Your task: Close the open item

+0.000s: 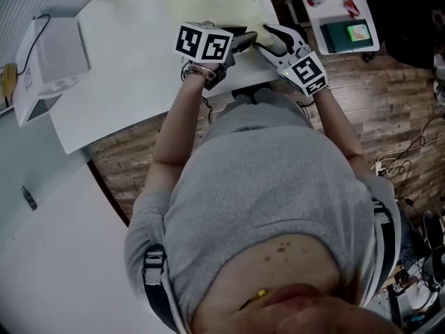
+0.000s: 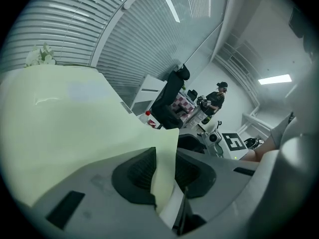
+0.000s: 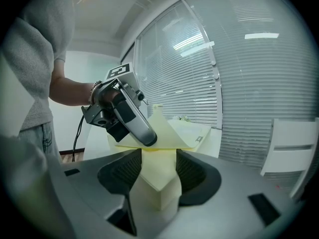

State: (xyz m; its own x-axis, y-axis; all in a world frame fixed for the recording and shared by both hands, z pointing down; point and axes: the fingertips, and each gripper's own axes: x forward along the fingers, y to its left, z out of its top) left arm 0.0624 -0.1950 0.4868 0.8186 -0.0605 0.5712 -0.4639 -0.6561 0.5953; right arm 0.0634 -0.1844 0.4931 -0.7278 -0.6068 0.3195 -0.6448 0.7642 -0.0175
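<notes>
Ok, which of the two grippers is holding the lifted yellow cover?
The left gripper: its fingers pinch one thin sheet raised into a peak; the right gripper clamps a thicker folded corner.

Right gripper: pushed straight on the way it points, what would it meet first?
The pale yellow folder pinched in the right gripper itself; just beyond, probably the left gripper, though depth is unclear.

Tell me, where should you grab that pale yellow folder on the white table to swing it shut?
Probably by the thin free edge of its raised cover, coming in from the near side, edge-on. The sheet is flat and floppy, so only its edge fits between tongs; the left tongs pinch it that way.
</notes>
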